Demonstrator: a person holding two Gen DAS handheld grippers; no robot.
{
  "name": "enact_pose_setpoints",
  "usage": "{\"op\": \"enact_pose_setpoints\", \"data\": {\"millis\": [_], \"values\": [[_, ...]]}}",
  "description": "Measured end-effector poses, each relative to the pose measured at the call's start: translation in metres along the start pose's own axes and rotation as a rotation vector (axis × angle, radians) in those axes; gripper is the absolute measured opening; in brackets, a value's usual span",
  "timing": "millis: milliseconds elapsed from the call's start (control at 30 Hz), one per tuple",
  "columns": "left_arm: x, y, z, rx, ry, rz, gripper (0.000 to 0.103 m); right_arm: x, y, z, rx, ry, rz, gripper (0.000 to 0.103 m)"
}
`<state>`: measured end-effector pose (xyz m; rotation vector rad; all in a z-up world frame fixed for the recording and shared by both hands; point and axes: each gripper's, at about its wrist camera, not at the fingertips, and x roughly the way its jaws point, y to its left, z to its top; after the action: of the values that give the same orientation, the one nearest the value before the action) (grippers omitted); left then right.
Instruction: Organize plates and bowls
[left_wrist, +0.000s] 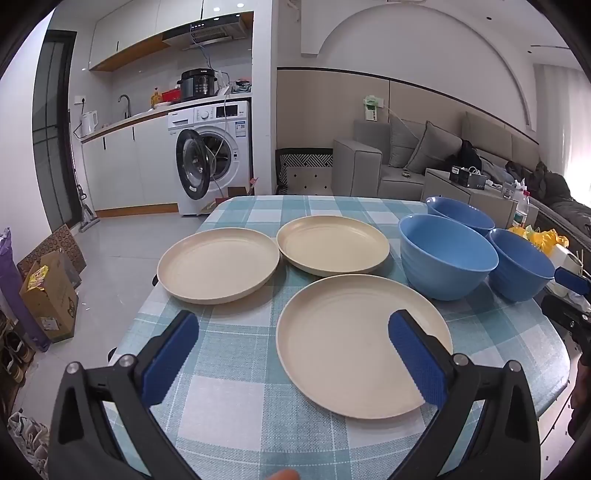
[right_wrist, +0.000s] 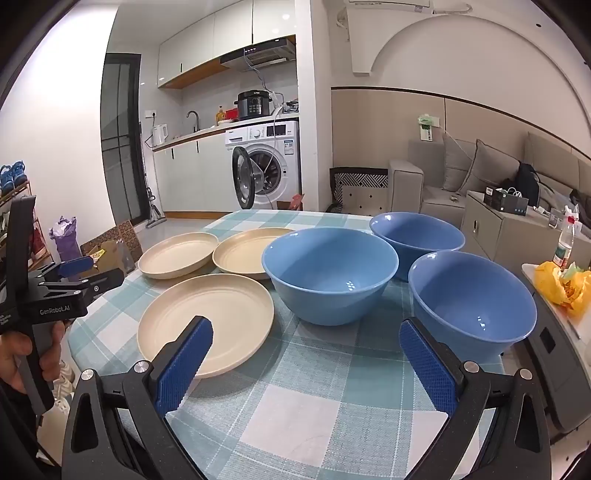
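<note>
Both claws I steer, left gripper (left_wrist: 291, 341) and right gripper (right_wrist: 306, 350), hang released above the checked tablecloth (right_wrist: 332, 398), where three cream plates (left_wrist: 364, 345) flank three blue bowls (right_wrist: 330, 275).

A washing machine (left_wrist: 214, 155) stands with its door open beneath a black pressure cooker (left_wrist: 196, 84), beside a grey sofa (left_wrist: 424, 155); a cardboard box (left_wrist: 50, 291) sits on the floor near the checked-cloth desk (left_wrist: 236, 406).

far bowl (left_wrist: 461, 216) part hidden; hand (right_wrist: 22, 354) cropped
</note>
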<state>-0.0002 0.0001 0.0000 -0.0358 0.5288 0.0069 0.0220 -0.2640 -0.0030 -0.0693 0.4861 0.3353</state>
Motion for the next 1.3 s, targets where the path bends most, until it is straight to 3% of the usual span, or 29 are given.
{"op": "enact_pose_setpoints", "data": {"millis": [1300], "values": [[-0.0021,0.0028,0.0036,0.014,0.0,-0.012,0.103,0.0083,0.0022,-0.0006,-0.001,0.013,0.0,0.103]]}}
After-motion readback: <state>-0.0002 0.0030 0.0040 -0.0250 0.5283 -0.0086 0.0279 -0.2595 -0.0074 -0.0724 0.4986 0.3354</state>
